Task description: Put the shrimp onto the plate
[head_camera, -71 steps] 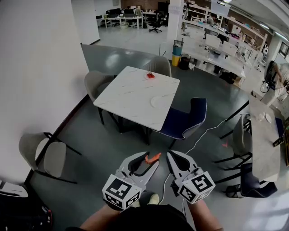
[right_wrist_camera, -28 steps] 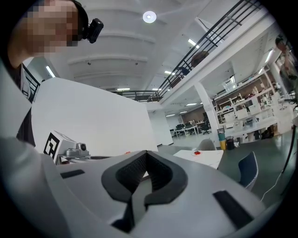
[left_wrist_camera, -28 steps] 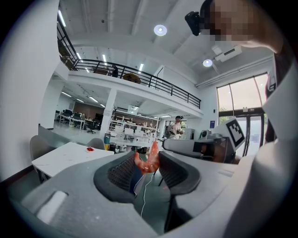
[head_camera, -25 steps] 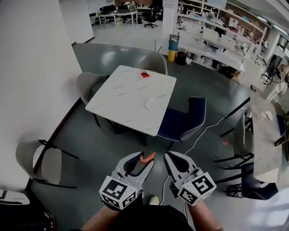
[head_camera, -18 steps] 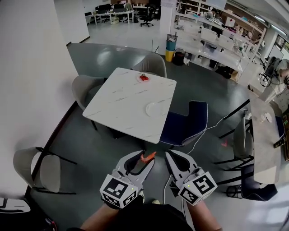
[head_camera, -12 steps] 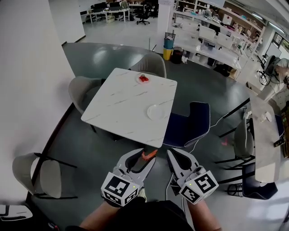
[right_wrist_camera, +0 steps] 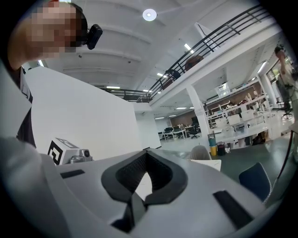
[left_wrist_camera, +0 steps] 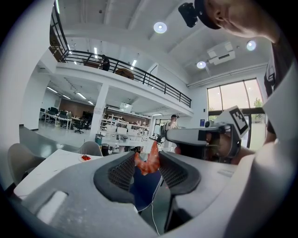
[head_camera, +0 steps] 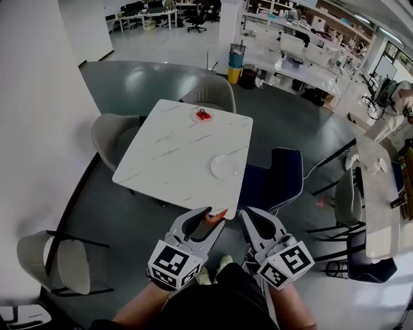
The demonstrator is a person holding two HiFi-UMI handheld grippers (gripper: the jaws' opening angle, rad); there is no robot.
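Carrying shrimp (left_wrist_camera: 148, 160) pinched at tips of left gripper (head_camera: 215, 218). Right gripper (head_camera: 248, 216) closed, empty, alongside. Empty plate (head_camera: 224, 166) ahead of jaws on table (head_camera: 164, 151). Advice: firm squeeze, approach level, release low over plate.

The left gripper (head_camera: 208, 216) and the right gripper (head_camera: 253, 215) are both light grey. Each has two curved jaws with black bumpy pads (left_wrist_camera: 122, 171) on the inside. At the near end of each one sits a white cube with black square marks on it: the left cube (head_camera: 173, 264) and the right cube (head_camera: 284, 263). The person wears a black top (head_camera: 213, 301), a pale shoe (head_camera: 223, 262), and a small black camera (left_wrist_camera: 188, 13) on the head.
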